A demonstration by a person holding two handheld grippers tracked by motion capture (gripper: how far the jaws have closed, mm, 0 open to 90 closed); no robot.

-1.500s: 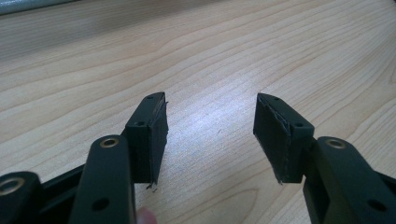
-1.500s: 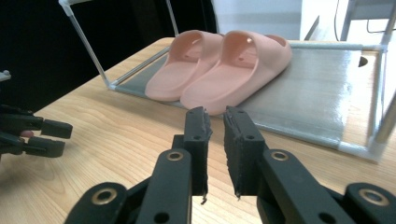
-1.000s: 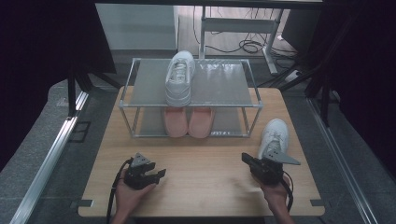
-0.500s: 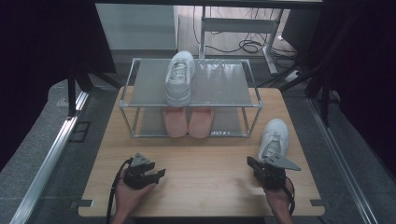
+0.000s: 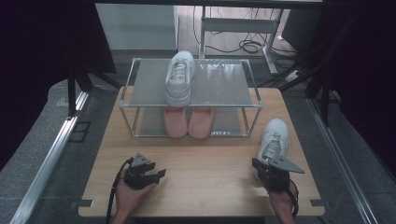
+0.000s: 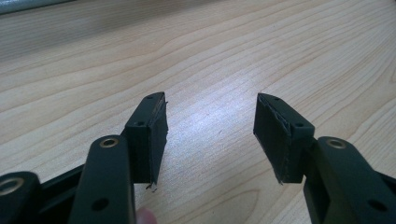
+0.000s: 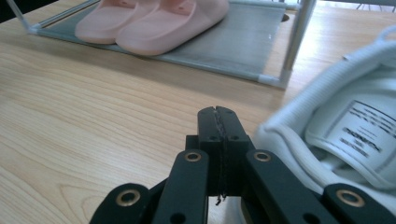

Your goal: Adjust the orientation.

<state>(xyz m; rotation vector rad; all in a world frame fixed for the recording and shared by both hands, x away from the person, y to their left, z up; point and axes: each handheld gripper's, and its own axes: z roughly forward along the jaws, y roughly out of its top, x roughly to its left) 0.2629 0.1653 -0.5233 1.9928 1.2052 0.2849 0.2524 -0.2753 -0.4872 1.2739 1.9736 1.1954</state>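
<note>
One white sneaker (image 5: 273, 140) lies on the wooden table (image 5: 210, 158) at the right, its heel toward me. My right gripper (image 5: 259, 165) sits just left of that heel, shut with nothing between its jaws. In the right gripper view the shut jaws (image 7: 218, 117) point past the sneaker's padded collar (image 7: 336, 135) without gripping it. A matching white sneaker (image 5: 178, 77) rests on the top shelf of the metal rack (image 5: 140, 88). My left gripper (image 5: 158, 174) rests low over the table at the near left, open and empty; its jaws (image 6: 210, 135) frame bare wood.
A pair of pink slippers (image 5: 187, 122) occupies the rack's lower shelf, also seen as slippers (image 7: 154, 18) ahead of the right gripper. A rack leg (image 7: 299, 32) stands close beside the sneaker. Cables and a desk frame (image 5: 243, 28) lie beyond the table.
My right gripper has slipped slightly back toward the table's near edge, staying shut. The left gripper and both sneakers have not moved.
</note>
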